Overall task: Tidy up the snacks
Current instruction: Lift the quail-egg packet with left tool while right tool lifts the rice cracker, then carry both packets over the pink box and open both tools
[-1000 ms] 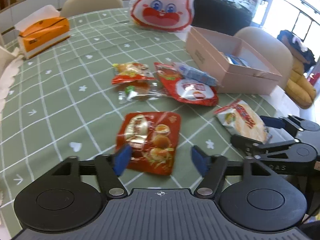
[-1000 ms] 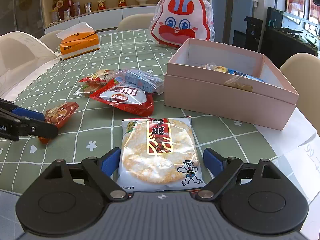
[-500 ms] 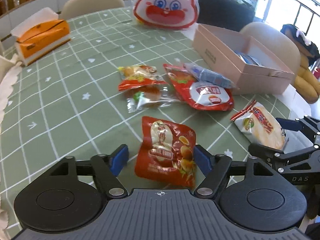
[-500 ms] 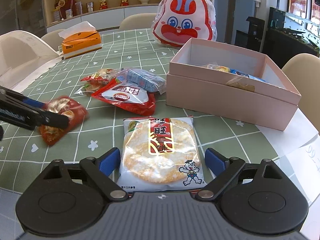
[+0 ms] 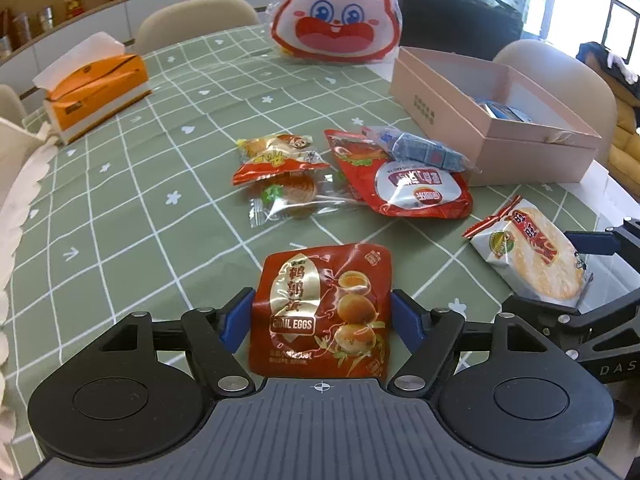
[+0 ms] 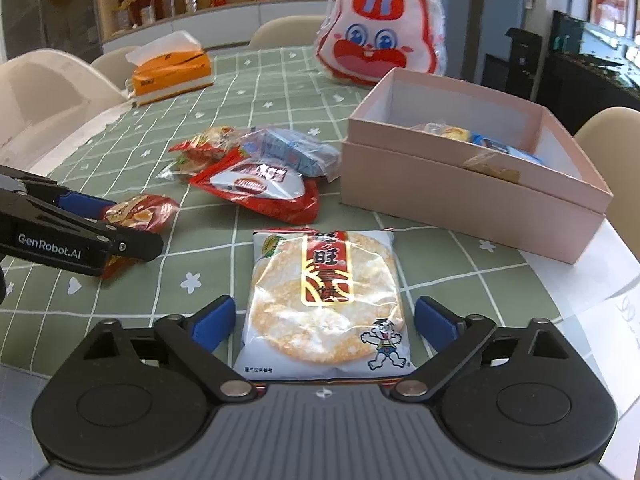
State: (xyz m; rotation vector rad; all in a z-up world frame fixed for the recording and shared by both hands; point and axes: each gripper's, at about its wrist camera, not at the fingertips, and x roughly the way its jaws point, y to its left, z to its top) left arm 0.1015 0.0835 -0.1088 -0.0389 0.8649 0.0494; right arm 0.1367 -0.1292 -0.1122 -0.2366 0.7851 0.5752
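My left gripper point(image 5: 322, 320) straddles a red quail egg packet point(image 5: 320, 308) lying on the green checked tablecloth; its blue pads touch the packet's two sides. The packet also shows in the right wrist view point(image 6: 136, 212) between the left fingers. My right gripper point(image 6: 322, 322) is open around a white rice cracker packet point(image 6: 324, 304), with gaps on both sides; the packet also shows in the left wrist view point(image 5: 532, 252). A pink open box point(image 6: 472, 196) holding several snacks stands to the right.
A pile of loose snacks lies mid-table: a red pouch point(image 5: 404, 184), a blue packet point(image 5: 420, 152) and a small orange packet point(image 5: 276, 160). A rabbit-face bag point(image 5: 336, 12) and an orange tissue box point(image 5: 96, 88) stand at the back. Chairs ring the table.
My left gripper has moved forward over the quail egg packet and closed in until its pads touch the packet's sides. The right gripper has barely moved around the rice cracker packet.
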